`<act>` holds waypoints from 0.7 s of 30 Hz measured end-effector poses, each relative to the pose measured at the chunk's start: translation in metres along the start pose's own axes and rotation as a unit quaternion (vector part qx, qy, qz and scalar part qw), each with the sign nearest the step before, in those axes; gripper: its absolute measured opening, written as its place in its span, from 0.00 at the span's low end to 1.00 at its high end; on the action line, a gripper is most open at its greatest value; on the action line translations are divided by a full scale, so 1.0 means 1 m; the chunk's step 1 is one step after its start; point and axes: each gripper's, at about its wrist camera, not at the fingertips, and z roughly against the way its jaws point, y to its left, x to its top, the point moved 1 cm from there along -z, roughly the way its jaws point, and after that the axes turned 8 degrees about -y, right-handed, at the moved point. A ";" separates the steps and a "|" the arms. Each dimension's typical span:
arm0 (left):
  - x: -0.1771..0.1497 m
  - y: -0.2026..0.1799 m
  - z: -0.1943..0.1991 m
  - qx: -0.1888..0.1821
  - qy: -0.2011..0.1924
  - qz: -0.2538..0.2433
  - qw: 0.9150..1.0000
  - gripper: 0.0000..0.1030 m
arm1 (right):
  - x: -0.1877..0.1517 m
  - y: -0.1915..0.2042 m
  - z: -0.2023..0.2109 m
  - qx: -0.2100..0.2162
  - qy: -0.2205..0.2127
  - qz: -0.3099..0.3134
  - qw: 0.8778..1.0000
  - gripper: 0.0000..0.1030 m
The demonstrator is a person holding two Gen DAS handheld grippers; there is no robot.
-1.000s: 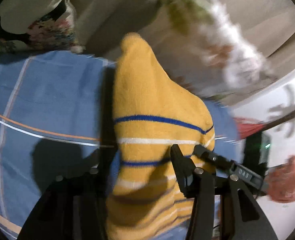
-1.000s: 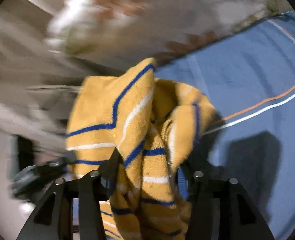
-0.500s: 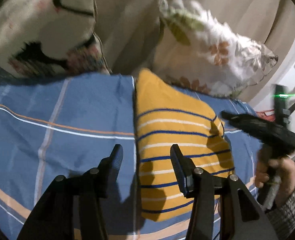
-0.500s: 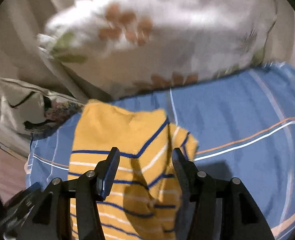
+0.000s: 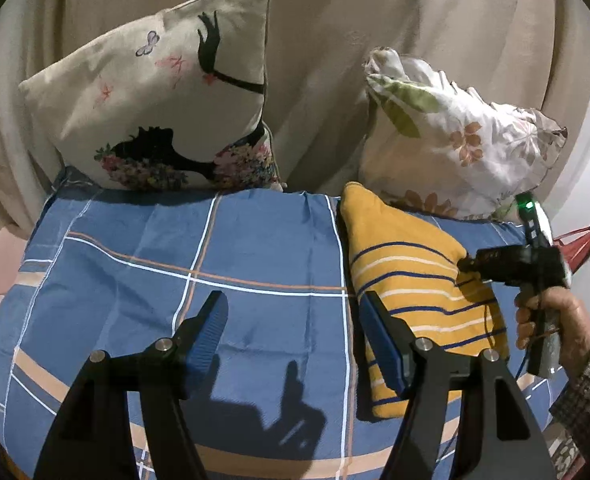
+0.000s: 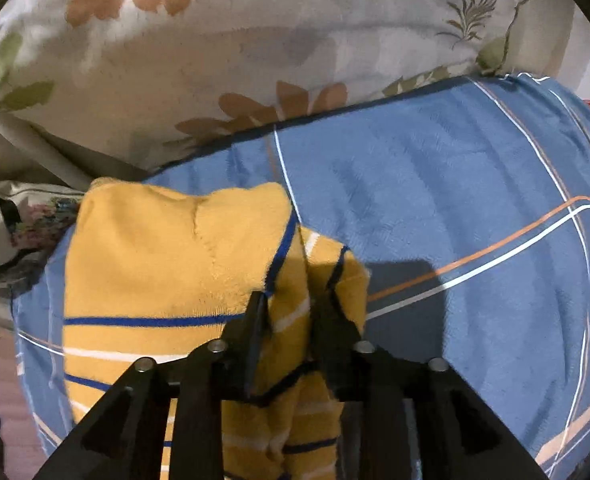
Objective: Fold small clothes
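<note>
A yellow garment (image 5: 407, 264) with blue and white stripes lies folded on the blue checked bedspread (image 5: 175, 248), toward its right side. My left gripper (image 5: 291, 304) hovers above bare bedspread just left of the garment, its jaws opening with nothing between them. In the left wrist view a person's hand (image 5: 551, 320) holds my right gripper (image 5: 465, 264), tip down at the garment's right edge. Seen from the right wrist, that right gripper (image 6: 293, 304) is closing on a raised fold of the yellow garment (image 6: 155, 260), and cloth fills the gap between its fingers.
A cream cushion with a black silhouette print (image 5: 167, 92) and a white floral pillow (image 5: 455, 140) lean against a beige curtain (image 5: 327, 40) at the far edge of the bed. The floral pillow (image 6: 255, 40) lies close behind the garment. Bare bedspread (image 6: 435, 200) stretches to the right.
The left gripper let go of the garment, pulled back and up, and opened wider. The garment dropped from a lifted bundle to lying folded. The right gripper's jaws narrowed onto its edge.
</note>
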 end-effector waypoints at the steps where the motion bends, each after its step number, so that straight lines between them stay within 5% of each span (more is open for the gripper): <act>1: 0.000 0.001 0.000 -0.001 0.000 -0.001 1.000 0.66 | -0.001 0.000 0.011 0.010 -0.009 -0.011 1.000 0.29; 8: -0.003 0.004 -0.006 -0.015 0.009 -0.003 1.000 0.66 | -0.034 0.027 0.084 0.016 -0.109 0.021 0.994 0.33; 12: -0.003 0.005 -0.004 -0.025 0.007 -0.009 1.000 0.66 | -0.077 0.039 0.068 0.060 -0.070 0.046 0.995 0.33; 14: -0.003 0.007 0.000 -0.027 0.001 -0.016 1.000 0.66 | -0.084 0.025 0.051 0.050 -0.055 0.032 0.997 0.21; 15: -0.003 0.008 0.002 -0.027 -0.002 -0.019 0.999 0.66 | -0.084 0.014 0.047 0.045 -0.058 0.014 0.997 0.05; 16: -0.003 0.010 0.003 -0.027 -0.004 -0.021 0.999 0.66 | -0.081 0.002 0.045 0.040 -0.057 -0.015 0.997 0.00; 18: -0.003 0.013 0.007 -0.030 -0.010 -0.025 0.999 0.66 | -0.075 -0.012 0.052 0.050 -0.059 -0.066 0.995 0.00; 21: -0.002 0.017 0.015 -0.019 -0.033 -0.039 0.999 0.66 | -0.072 -0.002 0.074 0.011 -0.090 -0.044 0.995 0.01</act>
